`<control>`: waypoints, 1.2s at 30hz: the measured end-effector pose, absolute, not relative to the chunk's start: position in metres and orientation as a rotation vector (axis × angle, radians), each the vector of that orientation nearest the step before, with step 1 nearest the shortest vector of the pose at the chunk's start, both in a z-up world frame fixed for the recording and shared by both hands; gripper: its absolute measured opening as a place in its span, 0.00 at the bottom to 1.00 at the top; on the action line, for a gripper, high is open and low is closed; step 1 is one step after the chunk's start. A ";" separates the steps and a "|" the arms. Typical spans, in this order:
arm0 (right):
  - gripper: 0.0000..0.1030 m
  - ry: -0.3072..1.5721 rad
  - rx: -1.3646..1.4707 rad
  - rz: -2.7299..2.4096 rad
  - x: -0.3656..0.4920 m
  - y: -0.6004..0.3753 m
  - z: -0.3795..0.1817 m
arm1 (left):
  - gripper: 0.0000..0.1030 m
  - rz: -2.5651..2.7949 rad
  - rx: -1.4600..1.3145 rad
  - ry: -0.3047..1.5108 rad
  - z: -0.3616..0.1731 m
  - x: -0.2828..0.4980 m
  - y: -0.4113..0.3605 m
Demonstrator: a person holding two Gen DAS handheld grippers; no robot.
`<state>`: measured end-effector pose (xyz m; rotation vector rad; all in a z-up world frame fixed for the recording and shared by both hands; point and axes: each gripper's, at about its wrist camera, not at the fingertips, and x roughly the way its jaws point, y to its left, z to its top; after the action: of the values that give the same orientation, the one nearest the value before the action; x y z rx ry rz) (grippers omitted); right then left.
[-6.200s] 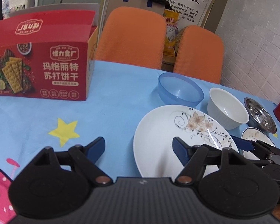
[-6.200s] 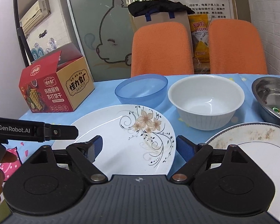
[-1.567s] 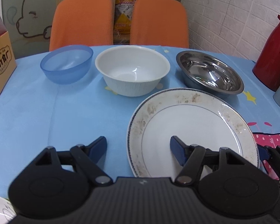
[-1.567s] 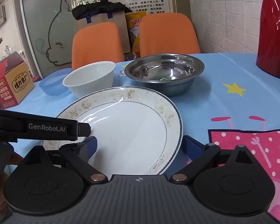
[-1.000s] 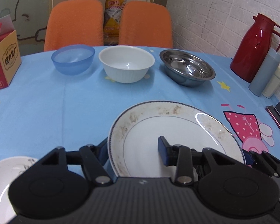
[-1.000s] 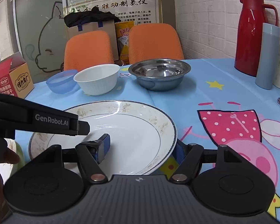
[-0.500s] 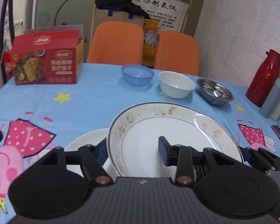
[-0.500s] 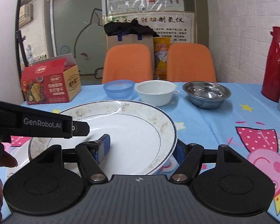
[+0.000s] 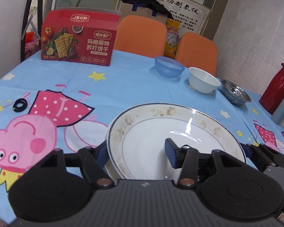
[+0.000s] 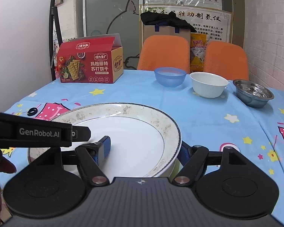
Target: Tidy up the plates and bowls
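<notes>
Under the soiled plate [image 9: 157, 132], a second plate's [image 9: 107, 168] mostly hidden edge.

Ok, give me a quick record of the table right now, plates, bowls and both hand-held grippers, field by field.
Speckled plate: between both hand-held grippers, above a second plate
Left hand-held gripper: jaws have just been opening, plate rim between them
Right hand-held gripper: shut on the speckled plate
Bowls: blue bowl, white bowl, steel bowl, side by side, not stacked
</notes>
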<state>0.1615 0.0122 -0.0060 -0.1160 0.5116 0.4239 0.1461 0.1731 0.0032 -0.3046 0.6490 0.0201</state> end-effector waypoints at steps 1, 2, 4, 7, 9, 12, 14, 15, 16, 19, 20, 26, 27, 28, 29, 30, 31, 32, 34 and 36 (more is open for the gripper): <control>1.00 0.513 -0.129 0.426 0.161 0.013 -0.006 | 0.55 0.012 -0.324 0.649 0.002 0.146 0.174; 1.00 0.520 -0.138 0.427 0.161 0.014 -0.006 | 0.56 0.003 -0.341 0.647 0.001 0.146 0.176; 1.00 0.526 -0.128 0.446 0.161 0.011 -0.008 | 0.57 -0.005 -0.361 0.645 0.002 0.145 0.178; 1.00 0.533 -0.120 0.449 0.163 0.007 -0.007 | 0.66 -0.006 -0.394 0.617 0.009 0.138 0.184; 1.00 0.518 -0.079 0.431 0.166 0.000 -0.005 | 0.69 0.022 -0.396 0.565 0.018 0.130 0.187; 1.00 0.468 -0.033 0.413 0.164 -0.010 0.003 | 0.70 0.014 -0.378 0.506 0.034 0.124 0.188; 1.00 0.447 -0.030 0.408 0.162 -0.013 0.007 | 0.70 -0.001 -0.372 0.484 0.042 0.122 0.185; 1.00 0.443 -0.026 0.406 0.162 -0.015 0.007 | 0.70 -0.004 -0.367 0.477 0.045 0.122 0.183; 1.00 0.443 -0.019 0.407 0.162 -0.017 0.007 | 0.70 -0.009 -0.360 0.473 0.047 0.122 0.180; 1.00 0.460 0.006 0.408 0.165 -0.023 0.004 | 0.71 -0.022 -0.337 0.488 0.045 0.126 0.169; 1.00 0.466 0.010 0.407 0.166 -0.025 0.003 | 0.71 -0.025 -0.329 0.497 0.043 0.128 0.165; 1.00 0.481 0.047 0.375 0.172 -0.049 -0.001 | 0.71 -0.045 -0.306 0.574 0.030 0.148 0.142; 1.00 0.483 0.054 0.365 0.173 -0.055 -0.002 | 0.71 -0.048 -0.301 0.578 0.030 0.150 0.139; 1.00 0.486 0.061 0.355 0.175 -0.061 -0.002 | 0.71 -0.054 -0.294 0.578 0.030 0.154 0.134; 1.00 0.488 0.069 0.343 0.177 -0.068 -0.002 | 0.71 -0.059 -0.291 0.578 0.031 0.157 0.130; 1.00 0.490 0.078 0.331 0.180 -0.074 -0.003 | 0.71 -0.064 -0.286 0.577 0.032 0.160 0.125; 1.00 0.492 0.085 0.321 0.182 -0.080 -0.003 | 0.71 -0.070 -0.280 0.577 0.033 0.163 0.120; 1.00 0.493 0.091 0.310 0.184 -0.088 -0.003 | 0.71 -0.078 -0.272 0.577 0.035 0.166 0.115; 1.00 0.490 0.099 0.284 0.189 -0.103 -0.002 | 0.71 -0.091 -0.253 0.580 0.037 0.174 0.102; 1.00 0.486 0.108 0.256 0.194 -0.119 -0.002 | 0.71 -0.107 -0.238 0.584 0.039 0.182 0.090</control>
<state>0.1940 -0.1188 -0.0022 0.1080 0.4862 0.2557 0.1822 0.0897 0.0392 -0.2375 0.5840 -0.1066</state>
